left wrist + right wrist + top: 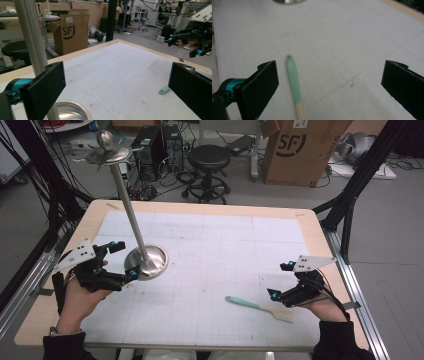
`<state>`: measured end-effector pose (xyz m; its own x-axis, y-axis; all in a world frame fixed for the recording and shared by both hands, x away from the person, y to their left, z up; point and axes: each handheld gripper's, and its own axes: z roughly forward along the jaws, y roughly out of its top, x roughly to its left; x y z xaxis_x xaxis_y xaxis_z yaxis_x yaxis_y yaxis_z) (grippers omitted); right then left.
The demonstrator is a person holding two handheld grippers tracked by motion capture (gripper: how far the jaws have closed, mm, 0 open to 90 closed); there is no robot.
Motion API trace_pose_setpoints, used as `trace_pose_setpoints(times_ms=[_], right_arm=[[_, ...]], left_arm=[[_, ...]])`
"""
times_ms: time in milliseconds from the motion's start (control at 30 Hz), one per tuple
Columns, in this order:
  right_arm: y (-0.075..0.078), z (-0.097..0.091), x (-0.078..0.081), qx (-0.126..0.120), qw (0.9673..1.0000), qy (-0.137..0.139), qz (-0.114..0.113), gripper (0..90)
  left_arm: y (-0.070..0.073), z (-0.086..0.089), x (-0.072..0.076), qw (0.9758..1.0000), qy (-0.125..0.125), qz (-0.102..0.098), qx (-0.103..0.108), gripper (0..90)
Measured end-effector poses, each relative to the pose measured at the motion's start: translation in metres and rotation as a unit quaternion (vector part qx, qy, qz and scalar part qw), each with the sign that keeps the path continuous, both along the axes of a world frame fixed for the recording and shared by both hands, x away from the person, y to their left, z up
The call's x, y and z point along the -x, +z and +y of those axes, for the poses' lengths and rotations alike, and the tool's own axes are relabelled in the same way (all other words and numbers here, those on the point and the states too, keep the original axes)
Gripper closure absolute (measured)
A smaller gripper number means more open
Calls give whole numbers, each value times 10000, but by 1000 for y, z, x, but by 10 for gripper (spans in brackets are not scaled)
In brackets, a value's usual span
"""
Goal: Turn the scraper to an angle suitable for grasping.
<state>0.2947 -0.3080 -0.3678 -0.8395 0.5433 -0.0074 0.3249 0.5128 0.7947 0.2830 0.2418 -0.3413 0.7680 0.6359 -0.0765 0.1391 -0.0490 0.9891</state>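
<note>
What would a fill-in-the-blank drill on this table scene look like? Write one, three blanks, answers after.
1. The spatula has a wooden blade and a mint ____ handle.
2. The right gripper hovers with its jaws ____, nothing between them.
3. The metal stand rises from a round ____ beside the left gripper.

Missing words: green; open; base

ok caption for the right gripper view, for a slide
Open right gripper above a mint-handled spatula lying free on the white mat.
</note>
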Motion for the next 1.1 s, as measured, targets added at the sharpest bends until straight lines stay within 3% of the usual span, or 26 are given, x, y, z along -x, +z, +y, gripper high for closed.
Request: trace_pose_setpoints(times_ms=[67, 267, 567, 633, 667, 700, 767, 833, 900, 933, 1000, 1033, 1067, 1100], right_arm=[[-6, 5, -1, 334, 9992, 184, 139, 2], [-9, 23, 1, 737, 9948, 587, 388, 7], [-27, 40, -6, 1279, 9870, 730, 643, 49], [-30, 42, -7, 1495, 9828, 802, 727, 62], [-30, 42, -7, 1495, 9828, 802, 727, 62], [-29, 42, -7, 1648, 9800, 830, 752, 93], [-29, 42, -8, 1688, 9789, 854, 769, 107], [-31, 44, -8, 1811, 9744, 968, 912, 146], [-32, 46, -10, 2057, 9667, 1072, 1082, 155], [-32, 49, -11, 2265, 9608, 1094, 1164, 164], [-29, 54, -15, 2487, 9522, 1191, 1315, 254], [-29, 54, -15, 2487, 9522, 1191, 1315, 254], [-28, 56, -16, 2570, 9492, 1203, 1361, 278], [-26, 62, -16, 2786, 9408, 1257, 1468, 324]], left_arm=[[0, 0, 1, 10000, 3, -14, 7, 17], [-1, 4, 2, 10000, 50, 6, 50, 17], [0, 6, 6, 10000, 59, -1, 14, 17], [1, 6, 7, 10000, 55, 1, 67, 17], [1, 6, 7, 10000, 55, 1, 67, 17], [1, 6, 7, 10000, 38, 10, 61, 17], [0, 6, 6, 10000, 35, 29, 39, 17], [-1, 6, 5, 10000, 42, 37, 45, 17], [-2, 5, 5, 10000, 48, 56, 42, 17], [-2, 6, 4, 10000, 57, 61, 30, 17], [-3, 6, 5, 9999, 70, 71, 25, 17], [-3, 7, 5, 9999, 74, 81, 21, 17], [-3, 8, 5, 9999, 75, 77, 30, 17], [-3, 9, 6, 9999, 88, 79, 44, 17]])
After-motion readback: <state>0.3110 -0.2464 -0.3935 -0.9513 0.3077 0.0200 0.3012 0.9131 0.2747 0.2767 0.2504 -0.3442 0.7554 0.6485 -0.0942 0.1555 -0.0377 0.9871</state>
